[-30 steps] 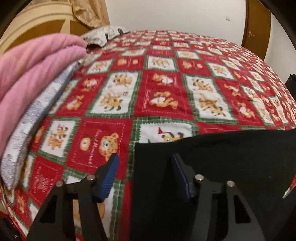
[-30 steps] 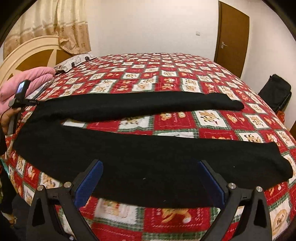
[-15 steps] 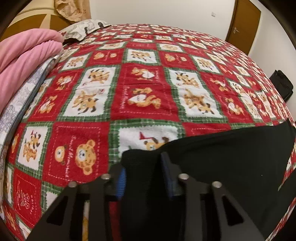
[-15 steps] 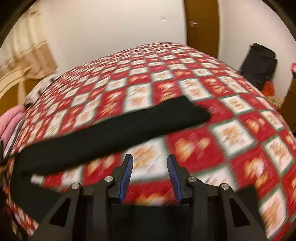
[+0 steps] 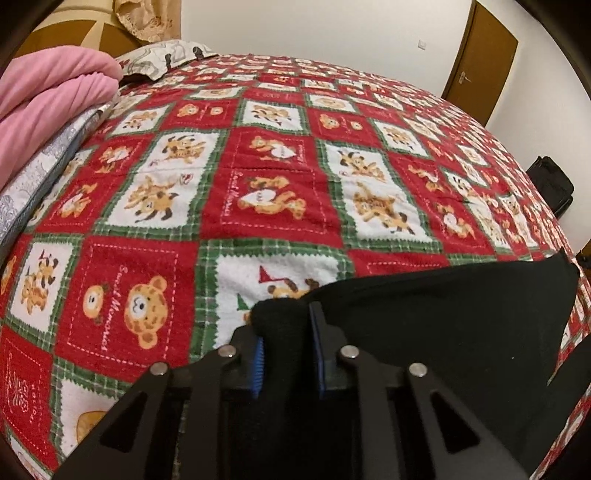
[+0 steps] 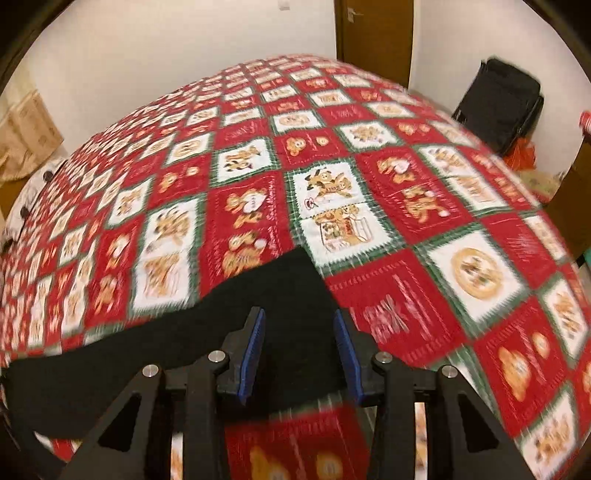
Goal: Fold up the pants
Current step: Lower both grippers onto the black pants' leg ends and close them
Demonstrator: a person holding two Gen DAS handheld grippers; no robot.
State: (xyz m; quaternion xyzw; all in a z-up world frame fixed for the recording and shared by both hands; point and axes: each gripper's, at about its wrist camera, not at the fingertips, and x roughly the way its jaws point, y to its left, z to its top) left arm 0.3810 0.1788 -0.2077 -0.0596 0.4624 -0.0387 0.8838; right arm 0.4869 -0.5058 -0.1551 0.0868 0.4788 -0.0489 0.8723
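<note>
Black pants (image 5: 443, 314) lie on a red, white and green patchwork quilt (image 5: 277, 184). In the left wrist view my left gripper (image 5: 286, 321) has a bunched corner of the black cloth squeezed between its blue pads, and its jaws are closing on it. In the right wrist view my right gripper (image 6: 299, 317) hovers over the end of one pant leg (image 6: 288, 280). Its jaws stand partly apart, and the flat cloth shows in the gap without being pinched. The picture there is blurred by motion.
A folded pink blanket (image 5: 48, 96) and a grey patterned pillow (image 5: 162, 59) sit at the bed's left end by the headboard. A brown door (image 6: 373, 33) is in the far wall. A black bag (image 6: 498, 103) stands on the floor past the bed's right side.
The left jaws closed on the pants' corner, which now bunches up between the pads. The right jaws narrowed from wide, and the right gripper swept right along the bed to a leg's end.
</note>
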